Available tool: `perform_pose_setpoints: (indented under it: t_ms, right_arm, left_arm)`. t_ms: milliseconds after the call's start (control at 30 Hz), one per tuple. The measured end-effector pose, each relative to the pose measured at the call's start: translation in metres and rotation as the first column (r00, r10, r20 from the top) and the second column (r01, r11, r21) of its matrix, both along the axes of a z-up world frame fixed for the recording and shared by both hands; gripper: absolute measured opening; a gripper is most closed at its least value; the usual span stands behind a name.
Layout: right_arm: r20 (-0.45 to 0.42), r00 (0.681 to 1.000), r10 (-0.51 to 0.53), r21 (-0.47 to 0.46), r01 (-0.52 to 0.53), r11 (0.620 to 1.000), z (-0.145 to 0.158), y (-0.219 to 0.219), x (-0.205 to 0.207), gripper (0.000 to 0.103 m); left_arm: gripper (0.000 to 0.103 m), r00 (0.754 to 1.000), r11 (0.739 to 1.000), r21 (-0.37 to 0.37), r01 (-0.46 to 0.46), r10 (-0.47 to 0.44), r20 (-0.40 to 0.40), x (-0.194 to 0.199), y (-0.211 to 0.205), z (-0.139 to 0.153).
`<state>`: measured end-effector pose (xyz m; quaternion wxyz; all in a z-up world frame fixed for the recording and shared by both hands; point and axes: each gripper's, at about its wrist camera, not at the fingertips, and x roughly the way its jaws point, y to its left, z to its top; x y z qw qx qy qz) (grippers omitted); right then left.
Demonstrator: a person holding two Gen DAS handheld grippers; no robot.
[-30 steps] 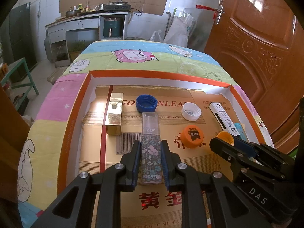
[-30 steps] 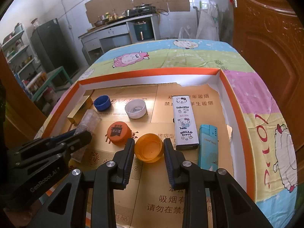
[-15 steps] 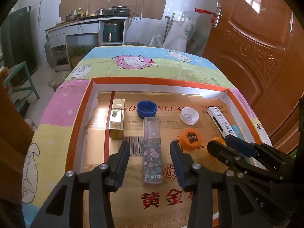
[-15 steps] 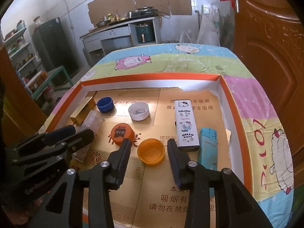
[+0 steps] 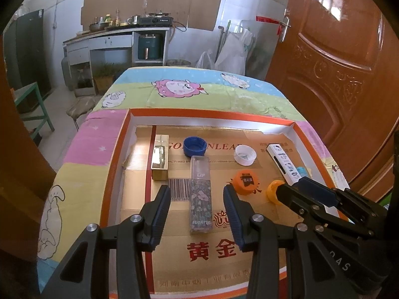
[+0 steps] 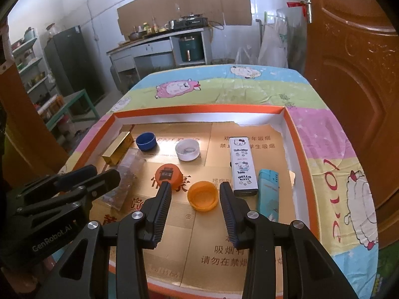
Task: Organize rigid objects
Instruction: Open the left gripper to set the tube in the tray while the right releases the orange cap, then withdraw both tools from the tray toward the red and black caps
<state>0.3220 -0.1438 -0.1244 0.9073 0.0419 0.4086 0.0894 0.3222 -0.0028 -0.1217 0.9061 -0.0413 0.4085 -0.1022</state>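
A long floral lip box [image 5: 200, 196] lies flat in the orange-rimmed cardboard tray [image 5: 117, 154]. My left gripper [image 5: 196, 194] stands open astride its near half, pads apart from its sides. An upturned orange cap [image 6: 202, 195] rests on the tray floor just ahead of my right gripper [image 6: 195, 189]. That gripper is open too, its fingertips flanking the cap's near edge without touching it. In the left wrist view this cap [image 5: 273, 191] is half hidden behind the right gripper's fingers [image 5: 289, 190].
Also in the tray are a gold box [image 5: 160, 158], a blue cap [image 5: 194, 146], a white cap [image 5: 245, 155], a labelled orange cap [image 6: 168, 174], a Hello Kitty box [image 6: 242, 165] and a blue lighter [image 6: 268, 189]. A brown door [image 6: 349, 74] stands to the right.
Both grippers were shut, the left on the floral box and the right on the orange cap. Both have opened, let go and drawn back slightly; the box and cap stay on the tray floor.
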Motion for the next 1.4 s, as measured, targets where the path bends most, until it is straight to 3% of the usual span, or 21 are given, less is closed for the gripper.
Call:
perform_pose_setpoints:
  t_ms: [1400]
  right_arm:
    - [0.097, 0.995, -0.004, -0.03, 0.007, 1.0, 0.058, 0.004, -0.081, 0.041]
  left_arm:
    - [0.044, 0.995, 1.0, -0.026, -0.012, 0.015, 0.098, -0.072, 0.018, 0.051]
